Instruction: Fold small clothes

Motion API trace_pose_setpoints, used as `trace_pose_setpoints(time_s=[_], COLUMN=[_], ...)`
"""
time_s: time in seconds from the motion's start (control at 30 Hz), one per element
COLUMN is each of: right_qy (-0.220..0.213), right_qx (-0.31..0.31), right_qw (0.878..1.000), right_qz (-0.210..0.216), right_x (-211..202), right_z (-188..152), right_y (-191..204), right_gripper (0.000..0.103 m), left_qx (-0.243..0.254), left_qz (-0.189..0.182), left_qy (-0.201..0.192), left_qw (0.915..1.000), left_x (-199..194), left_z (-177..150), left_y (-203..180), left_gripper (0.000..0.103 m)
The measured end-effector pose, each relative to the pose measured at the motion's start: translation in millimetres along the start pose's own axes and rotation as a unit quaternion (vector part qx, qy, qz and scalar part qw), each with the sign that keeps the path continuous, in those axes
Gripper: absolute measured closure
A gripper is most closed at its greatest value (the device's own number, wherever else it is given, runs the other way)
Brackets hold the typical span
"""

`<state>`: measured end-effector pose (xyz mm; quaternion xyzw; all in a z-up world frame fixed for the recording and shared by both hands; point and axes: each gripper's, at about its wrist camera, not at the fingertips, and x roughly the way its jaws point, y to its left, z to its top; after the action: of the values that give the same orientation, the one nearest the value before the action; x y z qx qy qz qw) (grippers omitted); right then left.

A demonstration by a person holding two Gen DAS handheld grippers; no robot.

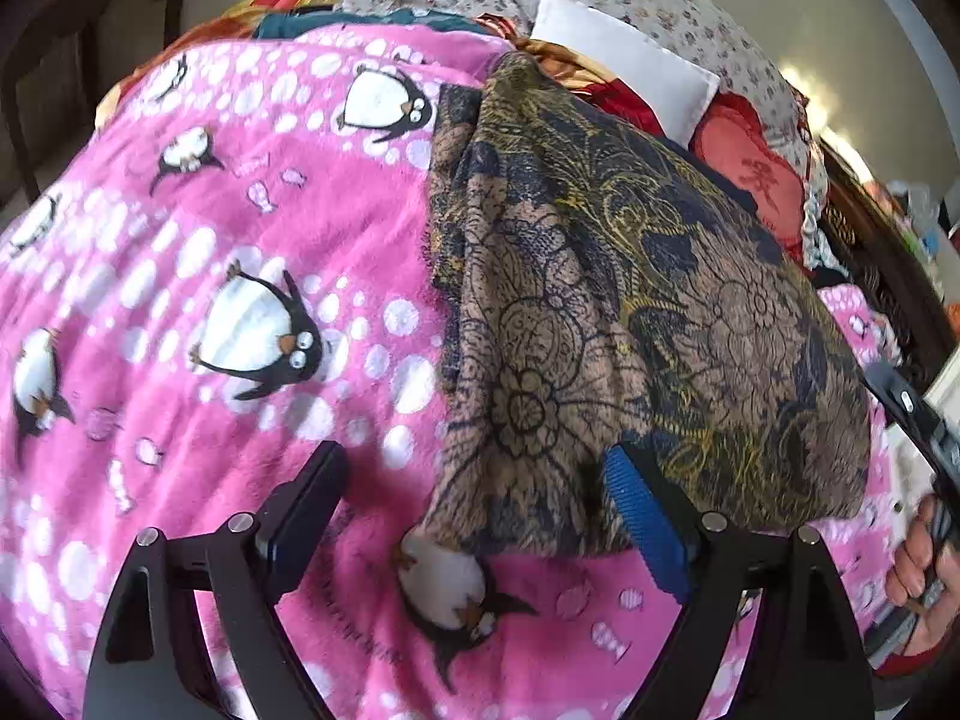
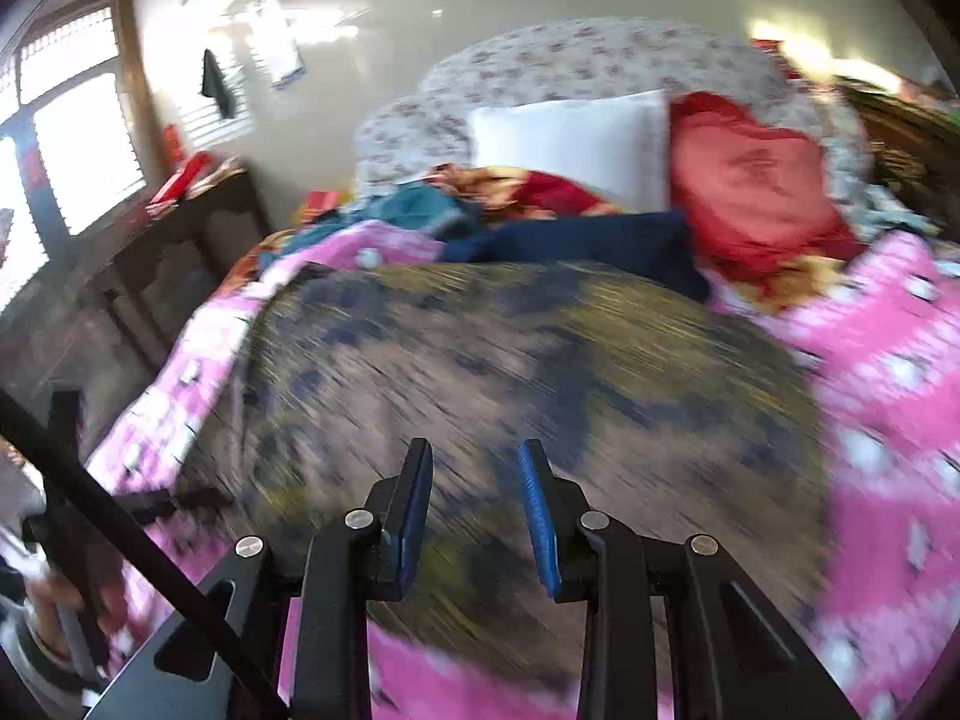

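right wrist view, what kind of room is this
Most likely a bedroom: a bed under a pink penguin blanket, a white pillow by a red cushion, and a window on the left.

Daylight entered from the window [image 2: 78,138], blown out white. Right wrist view was heavily motion-blurred; left wrist view was mostly sharp. Fisheye bending and dark corners marked both.
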<state>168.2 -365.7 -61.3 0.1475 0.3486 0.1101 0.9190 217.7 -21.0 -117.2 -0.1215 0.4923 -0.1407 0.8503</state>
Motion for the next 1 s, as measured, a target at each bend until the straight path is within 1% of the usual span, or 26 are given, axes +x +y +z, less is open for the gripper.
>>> trace_pose_setpoints(time_s=[0.03,0.1,0.17,0.23,0.27,0.3,0.33,0.37,0.43,0.47,0.5,0.57,0.63,0.67,0.73,0.77,0.83,0.87,0.93,0.97,1.0], right_qy=[0.004,0.012,0.024,0.05,0.066,0.054,0.062,0.074,0.055,0.051,0.052,0.067,0.073,0.076,0.09,0.11,0.14,0.146,0.156,0.147,0.13], right_qx=[-0.001,-0.013,-0.027,-0.036,-0.044,-0.067,-0.073,-0.074,-0.084,-0.1,-0.114,-0.141,-0.162,-0.177,-0.196,-0.207,-0.213,-0.212,-0.217,-0.225,-0.235], right_qw=[1.0,1.0,0.999,0.998,0.997,0.996,0.995,0.994,0.995,0.993,0.992,0.987,0.983,0.981,0.976,0.972,0.967,0.966,0.963,0.962,0.961], right_qz=[0.009,0.01,0.007,0.006,-0.004,-0.015,-0.019,-0.016,0.017,0.021,0.021,0.033,0.035,0.025,0.012,0.002,-0.009,-0.014,-0.037,-0.051,-0.07], right_x=[17,44,72,108,119,118,118,115,107,107,110,124,140,150,164,180,203,209,228,233,230], right_z=[11,23,26,29,26,28,30,35,43,48,51,59,66,70,72,74,72,71,67,66,65], right_y=[9,28,41,47,47,53,57,64,83,98,110,144,172,188,204,215,222,224,225,225,223], right_gripper=[0.071,0.071,0.071,0.071,0.07,0.068,0.065,0.058,0.042,0.029,0.026,0.026,0.026,0.026,0.02,0.018,0.018,0.018,0.018,0.027,0.044], left_qx=[-0.005,-0.002,-0.004,-0.017,-0.02,-0.024,-0.026,-0.029,-0.032,-0.034,-0.039,-0.048,-0.061,-0.065,-0.067,-0.067,-0.069,-0.069,-0.065,-0.063,-0.061], left_qz=[-0.003,-0.009,-0.018,-0.036,-0.041,-0.049,-0.055,-0.063,-0.072,-0.076,-0.082,-0.096,-0.114,-0.122,-0.132,-0.134,-0.135,-0.134,-0.13,-0.128,-0.127], left_qy=[0.002,0.003,-0.002,-0.01,-0.014,-0.02,-0.025,-0.032,-0.038,-0.04,-0.042,-0.045,-0.05,-0.053,-0.055,-0.055,-0.056,-0.057,-0.057,-0.057,-0.058], left_qw=[1.0,1.0,0.9998,0.9992,0.9989,0.9983,0.9978,0.9971,0.9962,0.9957,0.995,0.9933,0.9903,0.9889,0.9875,0.9872,0.9868,0.987,0.9878,0.9881,0.9883], left_x=[2,5,7,8,8,8,8,9,8,8,7,6,4,4,3,3,3,3,3,5,6], left_z=[0,-1,-2,-4,-5,-7,-8,-10,-12,-12,-12,-12,-14,-14,-15,-15,-15,-15,-14,-12,-9], left_y=[0,-1,-2,2,3,6,7,9,12,13,16,22,28,30,33,34,35,35,34,34,31], left_gripper=[0.015,0.013,0.011,0.007,0.007,0.005,0.003,0.003,0.0,0.0,0.0,0.0,0.0,0.0,0.0,0.0,0.0,0.0,0.0,0.0,0.0])
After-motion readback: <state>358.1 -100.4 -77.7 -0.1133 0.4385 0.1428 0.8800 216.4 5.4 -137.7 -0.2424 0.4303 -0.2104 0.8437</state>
